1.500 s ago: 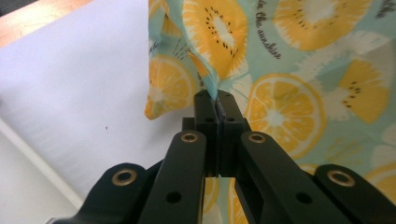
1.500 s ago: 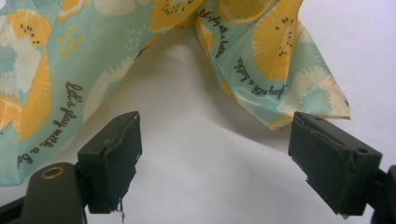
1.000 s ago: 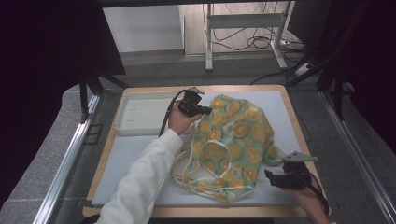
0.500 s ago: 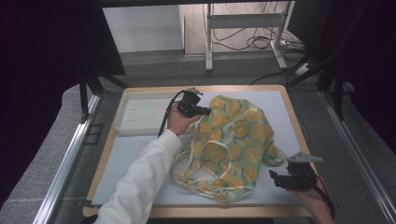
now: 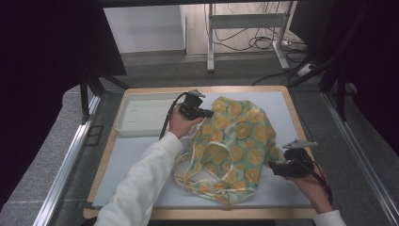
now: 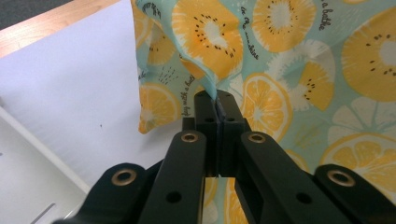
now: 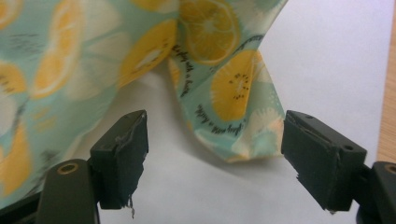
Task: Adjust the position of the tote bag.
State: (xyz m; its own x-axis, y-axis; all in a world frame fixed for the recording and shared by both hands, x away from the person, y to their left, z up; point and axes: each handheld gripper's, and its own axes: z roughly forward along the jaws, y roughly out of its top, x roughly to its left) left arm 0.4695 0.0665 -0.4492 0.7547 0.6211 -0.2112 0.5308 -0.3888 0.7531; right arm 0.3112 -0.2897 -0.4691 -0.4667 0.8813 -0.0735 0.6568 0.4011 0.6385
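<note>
We keep our left gripper [image 5: 207,113] pinched on the fruit-print bag [image 5: 235,141] at its ten o'clock corner mid-table, while our right gripper [image 5: 275,168], jaws wide though just narrowing, has backed off the four o'clock corner, ungrasped

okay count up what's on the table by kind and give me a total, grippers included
Fruit-print bag: 1
White tray: 1
White mat: 1
Grippers: 2, the left gripper shut on the bag's edge, the right gripper open beside a bag corner
Total: 5
</note>
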